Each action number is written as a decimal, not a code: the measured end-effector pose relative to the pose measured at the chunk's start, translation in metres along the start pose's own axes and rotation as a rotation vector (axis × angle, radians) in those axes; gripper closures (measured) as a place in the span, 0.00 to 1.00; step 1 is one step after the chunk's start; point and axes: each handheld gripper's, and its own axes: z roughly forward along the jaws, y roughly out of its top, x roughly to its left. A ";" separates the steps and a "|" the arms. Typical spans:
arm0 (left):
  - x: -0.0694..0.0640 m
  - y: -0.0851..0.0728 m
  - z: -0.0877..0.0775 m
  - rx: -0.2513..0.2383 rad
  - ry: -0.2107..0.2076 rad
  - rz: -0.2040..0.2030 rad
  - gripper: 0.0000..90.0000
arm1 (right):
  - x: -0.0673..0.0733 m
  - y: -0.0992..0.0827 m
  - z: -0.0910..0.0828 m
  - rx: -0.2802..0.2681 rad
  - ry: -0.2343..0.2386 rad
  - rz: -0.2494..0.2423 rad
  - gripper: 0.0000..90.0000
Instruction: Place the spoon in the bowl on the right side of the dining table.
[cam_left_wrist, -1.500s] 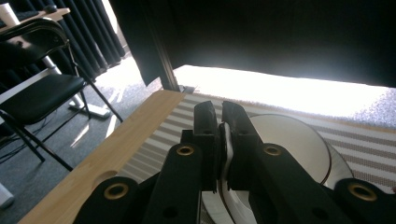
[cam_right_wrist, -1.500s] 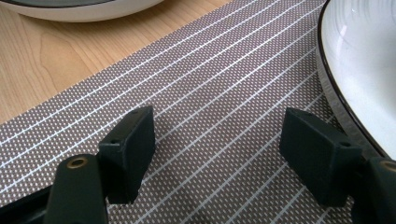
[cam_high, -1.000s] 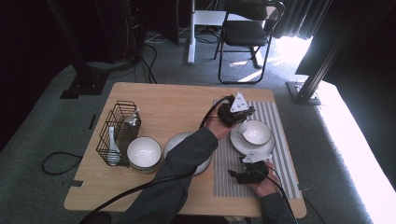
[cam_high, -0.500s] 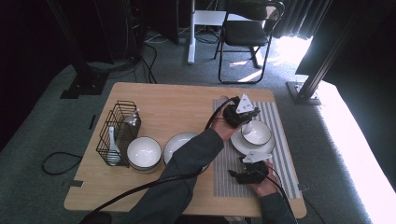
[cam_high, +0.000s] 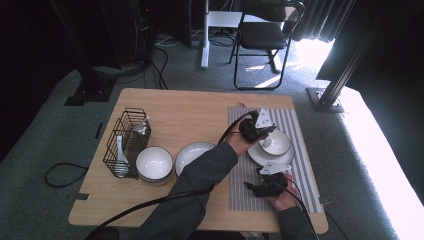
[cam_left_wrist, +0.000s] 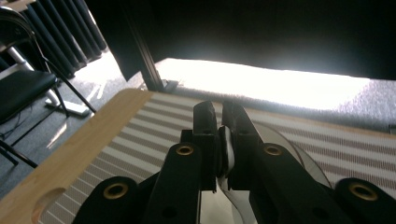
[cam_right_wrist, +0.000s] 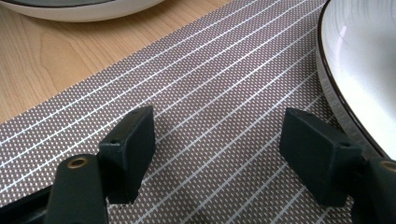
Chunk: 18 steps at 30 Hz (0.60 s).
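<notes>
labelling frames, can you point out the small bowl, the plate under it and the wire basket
small bowl (cam_high: 275, 141): high view, its white inside
plate (cam_high: 260, 157): high view, bare rim left of the bowl
wire basket (cam_high: 125, 131): high view, black wire wall

Wooden desk (cam_high: 190, 112) carries a striped mat (cam_high: 295, 125) under both claws. Off the mat, left of the left claw (cam_high: 265, 131): plate (cam_high: 192, 150), bowl (cam_high: 154, 163), wire basket (cam_high: 125, 140).

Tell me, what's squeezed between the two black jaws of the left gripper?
The left gripper pinches the white rim of the small bowl, which sits on a plate; the left gripper view shows it.
</notes>
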 end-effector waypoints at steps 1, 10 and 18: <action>-0.001 -0.004 0.001 0.010 -0.005 -0.001 0.95 | 0.000 0.000 0.000 0.001 0.000 0.001 0.29; -0.003 -0.022 0.004 0.046 -0.024 -0.025 0.94 | 0.000 0.000 0.000 0.001 0.002 0.003 0.29; 0.000 -0.038 -0.001 0.095 -0.007 -0.028 0.86 | 0.000 0.000 0.000 0.001 0.003 0.004 0.29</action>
